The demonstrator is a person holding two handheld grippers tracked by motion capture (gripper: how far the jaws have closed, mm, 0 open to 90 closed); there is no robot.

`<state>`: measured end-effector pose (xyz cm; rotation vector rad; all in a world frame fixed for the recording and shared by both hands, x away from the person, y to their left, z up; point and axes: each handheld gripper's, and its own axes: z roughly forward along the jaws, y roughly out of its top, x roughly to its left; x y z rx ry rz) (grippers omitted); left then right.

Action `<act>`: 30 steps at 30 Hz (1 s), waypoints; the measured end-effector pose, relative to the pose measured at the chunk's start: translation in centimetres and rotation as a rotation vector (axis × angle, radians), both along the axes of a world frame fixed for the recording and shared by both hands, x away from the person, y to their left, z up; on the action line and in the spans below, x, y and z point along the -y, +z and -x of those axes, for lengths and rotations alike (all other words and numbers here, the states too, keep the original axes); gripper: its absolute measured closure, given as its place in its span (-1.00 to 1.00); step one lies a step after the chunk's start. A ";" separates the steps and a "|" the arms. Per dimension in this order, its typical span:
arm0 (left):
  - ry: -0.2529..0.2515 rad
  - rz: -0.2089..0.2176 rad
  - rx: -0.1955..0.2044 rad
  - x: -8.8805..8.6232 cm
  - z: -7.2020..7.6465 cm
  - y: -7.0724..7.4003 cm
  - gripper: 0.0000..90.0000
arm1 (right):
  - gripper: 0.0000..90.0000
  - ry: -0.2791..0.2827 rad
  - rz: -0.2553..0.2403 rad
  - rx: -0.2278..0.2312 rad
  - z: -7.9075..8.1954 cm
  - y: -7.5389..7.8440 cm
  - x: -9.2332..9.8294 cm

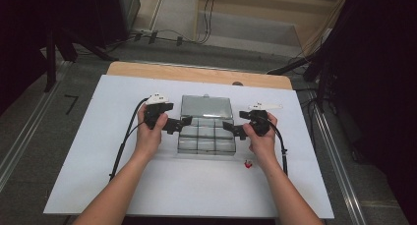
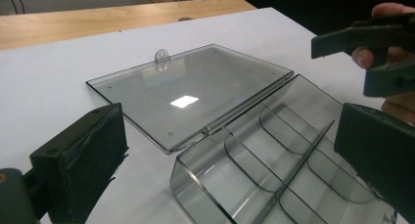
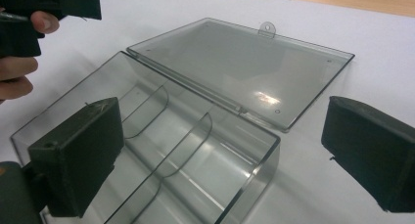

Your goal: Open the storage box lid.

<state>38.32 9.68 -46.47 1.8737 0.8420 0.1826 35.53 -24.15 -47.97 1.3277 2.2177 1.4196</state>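
On the white tabletop point(image 1: 98, 151), centre: clear smoky plastic compartment box point(image 1: 206, 138), open, lid point(image 1: 206, 107) folded flat on the far side, hang tab on its far edge, curved dividers inside. At the box's left end: left tongs point(image 1: 183, 123), spread wide, pinching nothing. At its right end: right tongs point(image 1: 230, 128), likewise spread, nothing between. Near the box's front right corner: small red item point(image 1: 248, 163), too small to identify.

Clear grey-tinted plastic compartment box point(image 1: 206, 136) sits mid-table on the white sheet, open. Its hinged lid point(image 1: 206, 107) lies flat on the far side, small hang tab at the far edge. Curved dividers split the tray into empty cells.
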 end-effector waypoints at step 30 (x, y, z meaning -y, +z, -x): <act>-0.040 0.068 0.105 -4.5 7.6 0.4 -1.00 | -1.00 0.036 0.004 0.057 6.9 -0.2 3.0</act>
